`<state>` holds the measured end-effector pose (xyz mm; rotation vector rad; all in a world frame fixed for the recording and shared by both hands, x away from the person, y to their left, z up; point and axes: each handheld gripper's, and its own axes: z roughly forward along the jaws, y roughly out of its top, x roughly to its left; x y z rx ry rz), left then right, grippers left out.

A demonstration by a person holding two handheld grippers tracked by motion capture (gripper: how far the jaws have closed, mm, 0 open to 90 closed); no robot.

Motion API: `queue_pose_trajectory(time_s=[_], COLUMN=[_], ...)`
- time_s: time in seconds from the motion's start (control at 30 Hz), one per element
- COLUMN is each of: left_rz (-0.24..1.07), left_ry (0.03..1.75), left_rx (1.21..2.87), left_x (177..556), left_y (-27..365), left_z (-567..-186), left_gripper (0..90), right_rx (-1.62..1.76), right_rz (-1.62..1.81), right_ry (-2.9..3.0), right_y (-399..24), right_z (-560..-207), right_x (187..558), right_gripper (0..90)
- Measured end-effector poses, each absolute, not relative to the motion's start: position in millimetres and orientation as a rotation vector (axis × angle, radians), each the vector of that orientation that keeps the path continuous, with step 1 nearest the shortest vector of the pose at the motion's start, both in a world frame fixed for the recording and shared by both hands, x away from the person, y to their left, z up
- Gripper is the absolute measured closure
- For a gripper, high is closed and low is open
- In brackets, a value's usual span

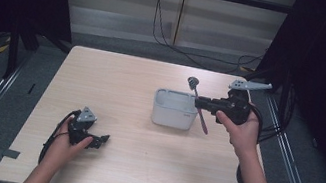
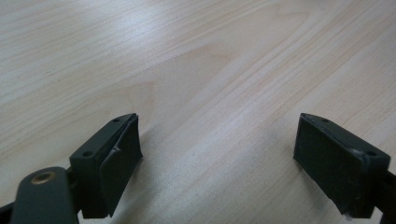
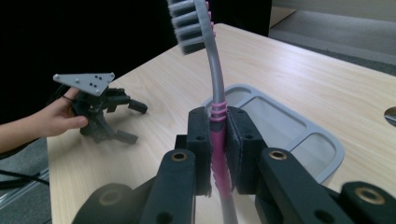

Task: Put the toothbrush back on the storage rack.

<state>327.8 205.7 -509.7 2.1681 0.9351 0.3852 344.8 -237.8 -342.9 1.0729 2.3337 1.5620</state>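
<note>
A toothbrush (image 1: 198, 103) with a grey neck, grey bristles and a pink handle (image 3: 217, 154) is held upright-tilted above the table, and my right gripper (image 1: 203, 102) is shut on its handle. In the right gripper view both pads (image 3: 201, 149) press the pink handle and the bristle head (image 3: 187, 23) rises at the top. Just below and left of the brush stands a grey divided tray (image 1: 174, 108), its rim (image 3: 327, 140) behind the jaws. My left gripper (image 1: 102, 141) rests low at the table's front left, open, with bare wood between its fingertips (image 2: 116, 163).
The wooden table (image 1: 127, 80) has bare surface in the middle and at the back. Black cables trail from both grippers off the table's edges. Dark curtains and metal rails flank the table on both sides.
</note>
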Motion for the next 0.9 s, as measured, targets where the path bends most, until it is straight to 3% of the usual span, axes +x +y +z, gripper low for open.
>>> queue_pose_trajectory(time_s=[0.9], left_rz=[0.385], left_ry=[0.935], left_rx=[2.168], left_x=[327.8], left_y=[205.7], left_z=[-509.7], left_gripper=[14.5], right_rx=[1.075], right_rz=[1.611], right_ry=[2.172], right_y=[-235.9], right_z=[-334.0], right_x=[357.0], right_gripper=[80.6])
